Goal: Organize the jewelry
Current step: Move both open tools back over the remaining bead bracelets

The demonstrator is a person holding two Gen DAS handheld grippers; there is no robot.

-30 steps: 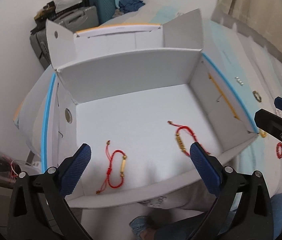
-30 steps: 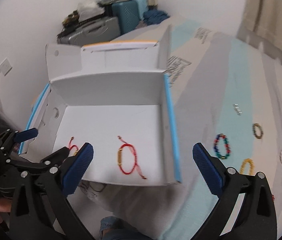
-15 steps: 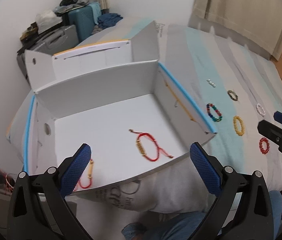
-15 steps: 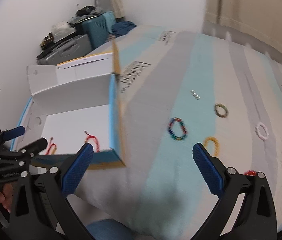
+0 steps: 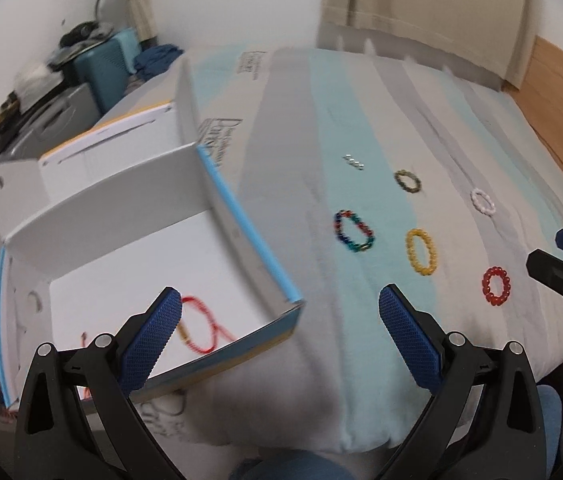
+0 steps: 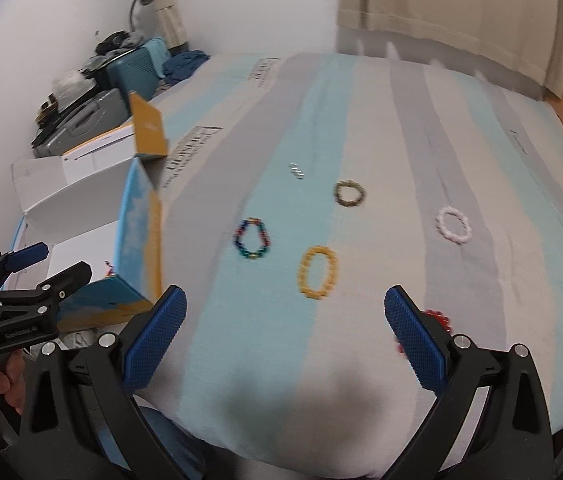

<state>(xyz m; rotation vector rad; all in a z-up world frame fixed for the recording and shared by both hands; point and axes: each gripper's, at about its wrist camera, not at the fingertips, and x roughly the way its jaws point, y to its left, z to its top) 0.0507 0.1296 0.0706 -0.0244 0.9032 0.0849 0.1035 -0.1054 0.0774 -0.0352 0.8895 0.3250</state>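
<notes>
Two handheld grippers with blue ridged pads hover above a bed with a striped sheet in pale blue, grey and cream. The left gripper has its fingers spread wide apart and holds nothing; it hangs over the near corner of an open white cardboard box with blue-edged walls, which sits at the left side of the bed. The right gripper also has its fingers spread wide and holds nothing, above the sheet near the bed's front edge.

Inside the box, near its front wall, lies a red cord bracelet with a gold bead, blurred and partly hidden behind the left gripper's pad.

On the sheet, closest to the right gripper, a red beaded bracelet lies just beside its right pad. A little farther lies a yellow beaded bracelet, with a multicoloured beaded bracelet near it on the left. Farther right is a pale pink beaded bracelet. Beyond these lie an olive-brown beaded bracelet and a short row of tiny silver pieces, too small to identify.

Suitcases stand against the far wall.
</notes>
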